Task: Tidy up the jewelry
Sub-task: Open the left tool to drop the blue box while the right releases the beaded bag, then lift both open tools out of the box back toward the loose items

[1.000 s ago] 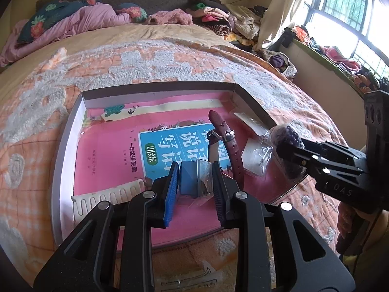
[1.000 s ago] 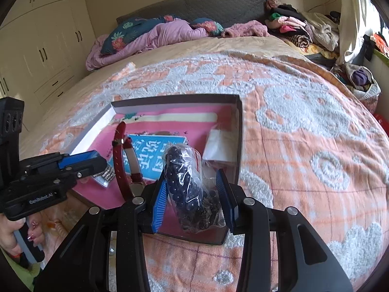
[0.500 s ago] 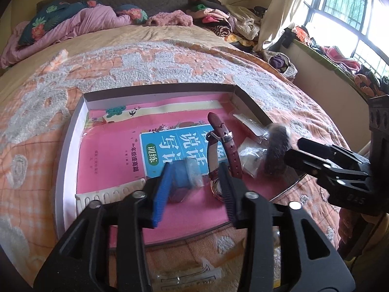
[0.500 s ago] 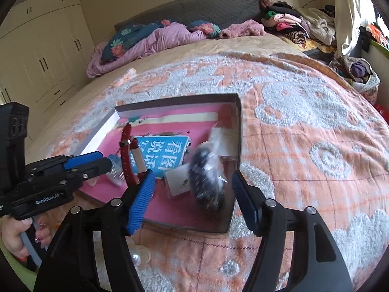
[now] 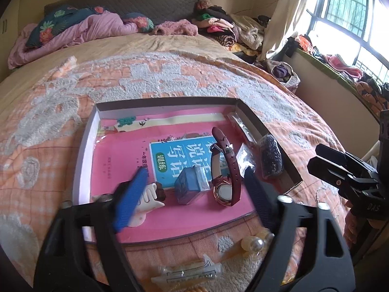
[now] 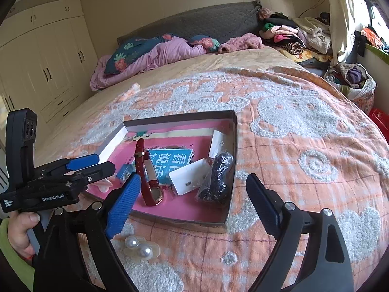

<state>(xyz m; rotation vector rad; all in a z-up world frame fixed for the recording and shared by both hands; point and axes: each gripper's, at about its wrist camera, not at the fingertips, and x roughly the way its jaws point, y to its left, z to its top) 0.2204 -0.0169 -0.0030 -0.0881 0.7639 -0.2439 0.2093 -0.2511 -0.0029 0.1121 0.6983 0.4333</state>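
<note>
A shallow box (image 5: 85, 146) (image 6: 232, 146) with a pink book in its bottom lies on the bed. In it lie a blue wrapped cube (image 5: 190, 187) (image 6: 125, 170), a maroon-strapped watch (image 5: 227, 170) (image 6: 148, 180), a bag of dark beads (image 5: 271, 157) (image 6: 217, 178), a white earring card (image 6: 188, 180) and a white comb (image 5: 145, 200). My left gripper (image 5: 194, 194) is open above the box's near edge. My right gripper (image 6: 194, 204) is open just in front of the box. Pearl earrings in a clear bag (image 6: 139, 245) (image 5: 252, 244) lie on the blanket before the box.
A small packet with gold jewelry (image 5: 187, 271) lies on the blanket near my left gripper. The orange and white blanket (image 6: 304, 146) covers the bed. Pillows and a pink quilt (image 6: 158, 53) lie at the headboard. Clothes piles (image 6: 291, 36) and a window sill stand at right.
Both grippers have opened and pulled back. The left let go of the blue cube and the right let go of the bead bag; both now lie in the box.
</note>
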